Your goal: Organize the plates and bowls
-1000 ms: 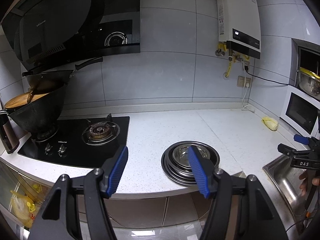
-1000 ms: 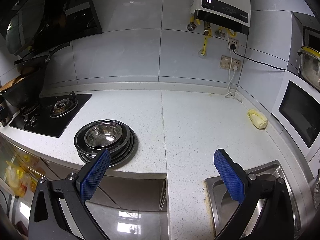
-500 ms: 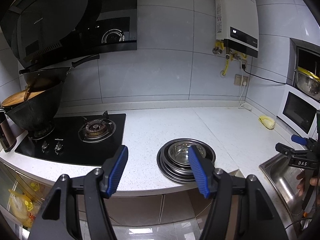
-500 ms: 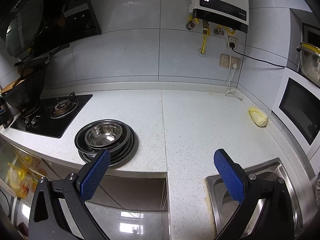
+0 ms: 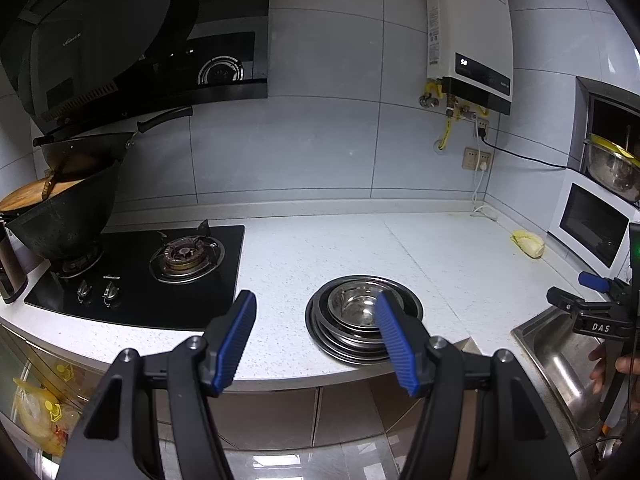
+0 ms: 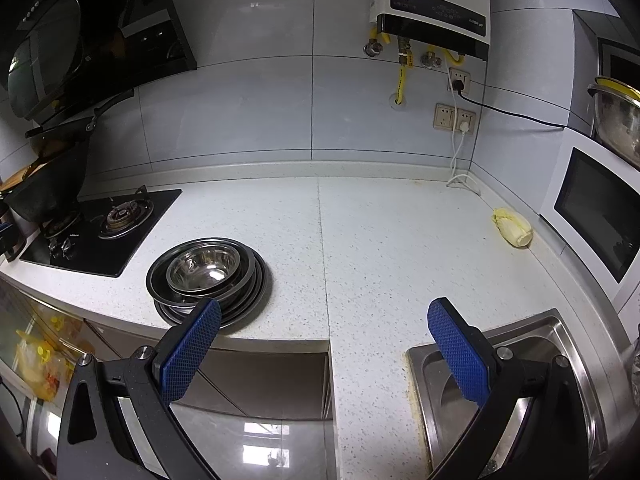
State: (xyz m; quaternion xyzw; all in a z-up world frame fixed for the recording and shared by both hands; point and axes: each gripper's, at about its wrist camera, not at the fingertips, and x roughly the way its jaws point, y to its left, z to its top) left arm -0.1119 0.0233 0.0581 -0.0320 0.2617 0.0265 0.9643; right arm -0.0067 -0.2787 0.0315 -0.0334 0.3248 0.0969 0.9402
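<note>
A stack of steel plates with a steel bowl nested on top (image 5: 352, 304) sits on the white counter near its front edge. My left gripper (image 5: 316, 308) hovers in front of the counter edge, open, with nothing between its blue pads; its right finger overlaps the stack in the view. In the right wrist view the same stack (image 6: 204, 266) lies to the left. My right gripper (image 6: 326, 312) is open and empty, held over the counter edge between the stack and the sink.
A black gas hob (image 5: 160, 272) with a wok (image 5: 60, 216) is left of the stack. A steel sink (image 6: 500, 360) is at the right, with a person's hand (image 5: 612, 364) over it. A pale cabbage (image 6: 512, 232) lies by the microwave (image 6: 600, 216).
</note>
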